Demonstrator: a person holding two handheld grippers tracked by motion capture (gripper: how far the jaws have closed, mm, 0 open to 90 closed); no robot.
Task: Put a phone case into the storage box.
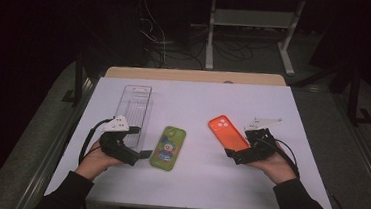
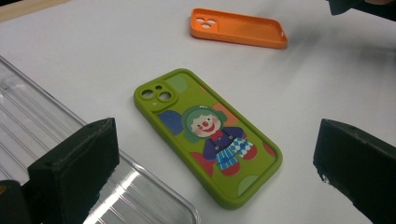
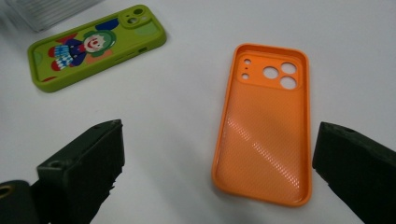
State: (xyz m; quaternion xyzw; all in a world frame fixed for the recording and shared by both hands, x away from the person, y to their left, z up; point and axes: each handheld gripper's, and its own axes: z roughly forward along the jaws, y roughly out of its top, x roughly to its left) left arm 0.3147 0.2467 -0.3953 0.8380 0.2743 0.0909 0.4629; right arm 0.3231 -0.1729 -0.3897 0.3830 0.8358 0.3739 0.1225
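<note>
A green phone case with a clown picture (image 1: 168, 148) (image 2: 208, 132) (image 3: 95, 45) lies flat on the white table, back side up. An orange phone case (image 1: 228, 133) (image 2: 238, 28) (image 3: 266, 122) lies to its right, hollow side up. My left gripper (image 1: 139, 153) (image 2: 215, 172) is open just left of the green case, its jaws wide apart with nothing between them. My right gripper (image 1: 233, 156) (image 3: 217, 172) is open at the near end of the orange case, its jaws standing either side of that end without touching it.
A clear ribbed plastic tray (image 1: 136, 111) (image 2: 42, 140) lies left of the green case, close under my left gripper. The white table top (image 1: 192, 185) ends at a wooden strip (image 1: 195, 76) at the back. A desk frame and cables stand on the dark floor beyond.
</note>
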